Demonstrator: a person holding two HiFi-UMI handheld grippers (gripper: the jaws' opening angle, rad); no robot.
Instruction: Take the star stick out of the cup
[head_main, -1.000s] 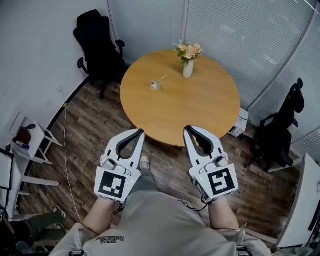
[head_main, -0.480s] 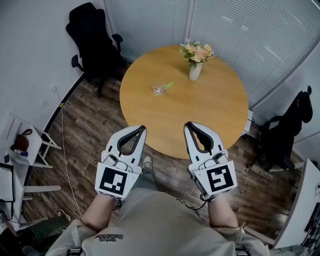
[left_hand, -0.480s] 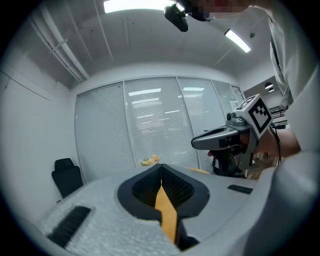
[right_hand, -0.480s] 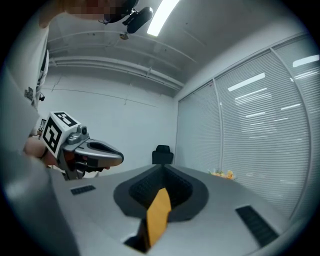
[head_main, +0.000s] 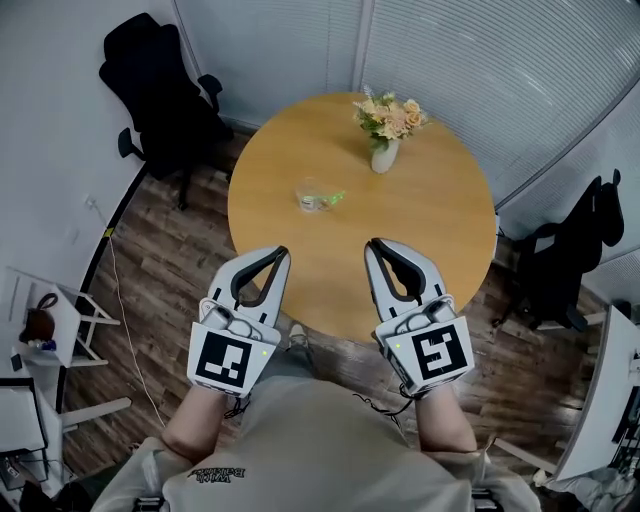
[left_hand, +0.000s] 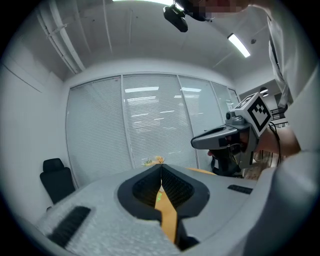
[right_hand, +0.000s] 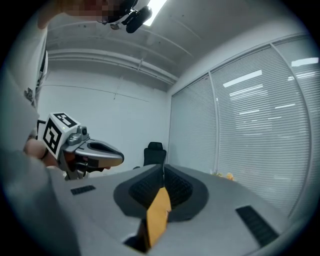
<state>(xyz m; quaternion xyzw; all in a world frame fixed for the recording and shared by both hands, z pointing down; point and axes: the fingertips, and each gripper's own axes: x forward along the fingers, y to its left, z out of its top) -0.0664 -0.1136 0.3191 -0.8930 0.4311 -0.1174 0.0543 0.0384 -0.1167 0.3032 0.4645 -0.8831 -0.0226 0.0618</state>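
Observation:
A small clear cup (head_main: 311, 196) stands on the round wooden table (head_main: 420, 230), left of its middle. A green star stick (head_main: 332, 198) leans out of it toward the right. My left gripper (head_main: 279, 253) and right gripper (head_main: 373, 246) hover side by side above the table's near edge, well short of the cup. Both have their jaws closed together with nothing between them. In the left gripper view only a green glint (left_hand: 157, 198) of the stick shows through the jaw gap; the right gripper view does not show the cup.
A white vase of flowers (head_main: 387, 130) stands at the table's far side. Black office chairs stand at the far left (head_main: 160, 95) and the right (head_main: 560, 265). A white shelf unit (head_main: 35, 345) is by the left wall. Blinds cover the glass walls behind.
The head view has moved closer and shifted, so the table, cup and vase sit lower in the picture. Both grippers keep their pose and now overlap the table's near edge.

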